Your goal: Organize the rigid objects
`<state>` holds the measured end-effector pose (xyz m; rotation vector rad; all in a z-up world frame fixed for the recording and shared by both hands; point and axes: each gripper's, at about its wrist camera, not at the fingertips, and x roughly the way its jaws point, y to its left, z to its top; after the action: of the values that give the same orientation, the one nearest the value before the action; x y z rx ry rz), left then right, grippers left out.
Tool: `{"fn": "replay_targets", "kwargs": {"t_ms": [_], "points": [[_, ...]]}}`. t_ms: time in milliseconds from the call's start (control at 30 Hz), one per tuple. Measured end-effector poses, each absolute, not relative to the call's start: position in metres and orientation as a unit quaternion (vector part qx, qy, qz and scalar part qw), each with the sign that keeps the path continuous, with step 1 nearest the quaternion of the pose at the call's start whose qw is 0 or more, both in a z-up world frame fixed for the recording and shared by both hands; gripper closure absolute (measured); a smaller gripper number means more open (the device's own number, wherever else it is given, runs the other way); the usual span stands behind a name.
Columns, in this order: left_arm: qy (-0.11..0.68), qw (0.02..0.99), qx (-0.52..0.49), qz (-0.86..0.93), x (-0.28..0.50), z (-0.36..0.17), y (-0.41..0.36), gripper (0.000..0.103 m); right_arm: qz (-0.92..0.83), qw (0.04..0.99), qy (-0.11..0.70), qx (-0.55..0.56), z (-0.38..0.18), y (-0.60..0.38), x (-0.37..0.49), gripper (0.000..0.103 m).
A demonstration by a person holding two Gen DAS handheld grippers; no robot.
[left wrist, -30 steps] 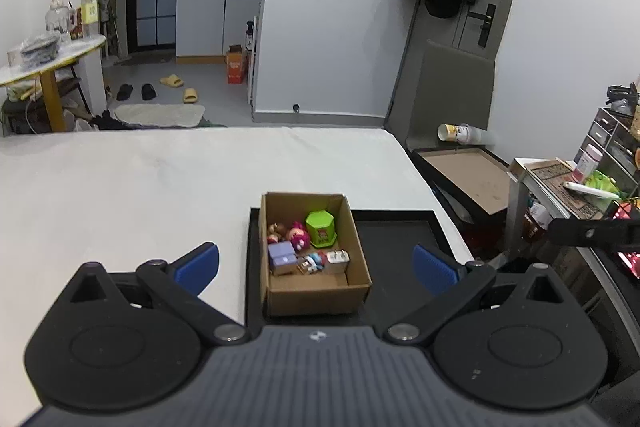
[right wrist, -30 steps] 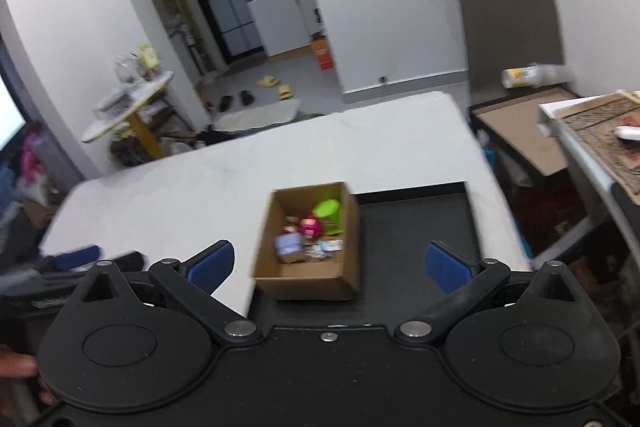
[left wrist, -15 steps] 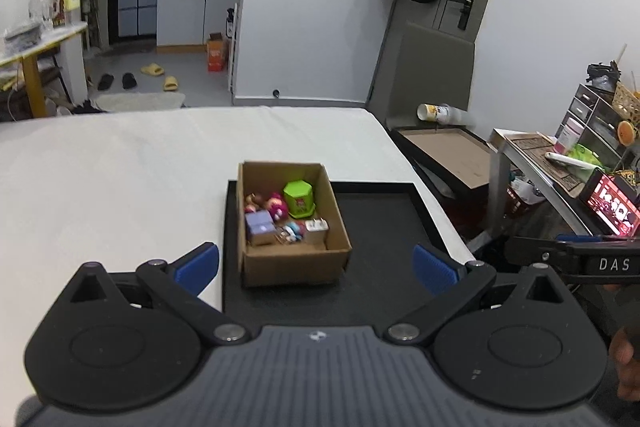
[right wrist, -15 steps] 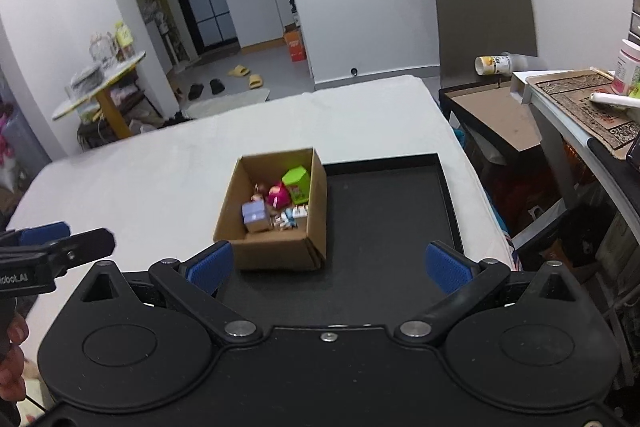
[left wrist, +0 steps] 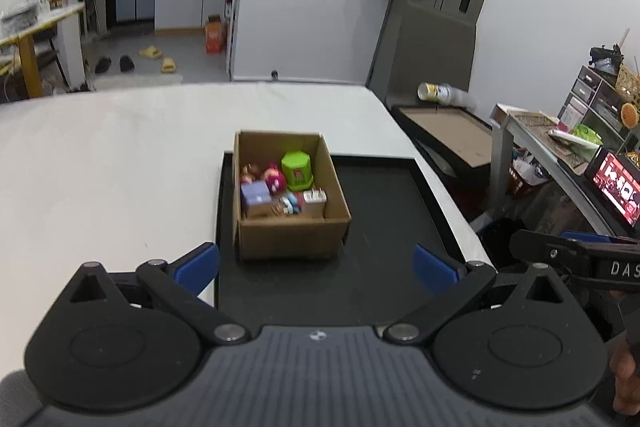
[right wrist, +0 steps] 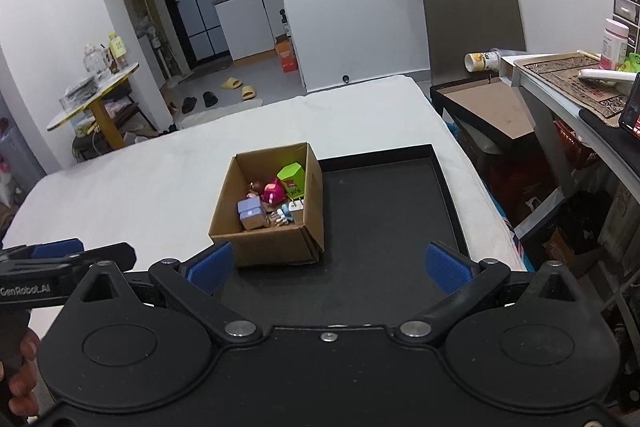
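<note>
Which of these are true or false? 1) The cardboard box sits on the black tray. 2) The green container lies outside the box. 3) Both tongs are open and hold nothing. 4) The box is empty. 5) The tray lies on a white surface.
1) True: the cardboard box stands on the left part of the black tray.
2) False: the green container is inside the box, near its far right corner.
3) True: the left tongs and right tongs are spread wide with nothing between them.
4) False: it also holds a pink toy, a lavender block and a white plug.
5) True: the white surface lies under it.
</note>
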<state>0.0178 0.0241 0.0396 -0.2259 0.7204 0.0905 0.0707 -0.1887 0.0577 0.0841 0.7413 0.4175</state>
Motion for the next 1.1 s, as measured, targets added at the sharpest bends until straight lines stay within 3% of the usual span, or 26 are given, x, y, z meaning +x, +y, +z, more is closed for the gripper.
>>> {"fn": "replay_targets", "kwargs": {"t_ms": [1100], "points": [[0.388, 0.914, -0.097, 0.061, 0.016, 0.013, 0.029, 0.001, 0.199, 0.898, 0.392, 0.017, 0.035, -0.183, 0.069, 0.000]]}}
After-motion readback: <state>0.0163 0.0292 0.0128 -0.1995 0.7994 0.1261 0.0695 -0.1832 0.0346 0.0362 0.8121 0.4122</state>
